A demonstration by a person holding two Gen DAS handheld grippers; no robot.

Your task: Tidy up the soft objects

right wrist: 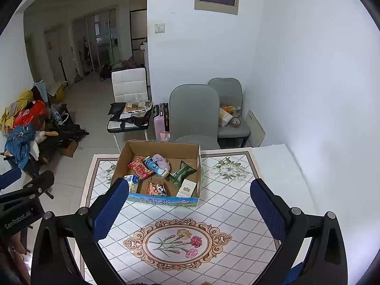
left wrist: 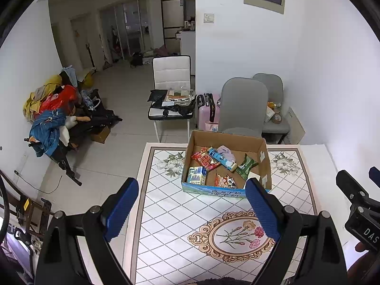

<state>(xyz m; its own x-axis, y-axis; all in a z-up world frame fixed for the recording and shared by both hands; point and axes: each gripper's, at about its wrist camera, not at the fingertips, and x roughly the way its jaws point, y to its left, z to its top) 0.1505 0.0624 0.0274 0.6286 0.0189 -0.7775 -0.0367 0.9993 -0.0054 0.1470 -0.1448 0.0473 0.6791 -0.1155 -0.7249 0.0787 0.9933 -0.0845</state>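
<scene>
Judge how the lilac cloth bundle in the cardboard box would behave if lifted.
The lilac cloth bundle looks crumpled and soft, so it would probably sag and unfold. It seems light. It rests partly against the blue tube, which might shift.

White letters "DAS" stand on the black body of the right gripper (left wrist: 363, 216), right of the cardboard box (left wrist: 261, 147). "GenRobot.AI" stands on the left gripper (right wrist: 21, 216) (print on the box front is unreadable).
</scene>
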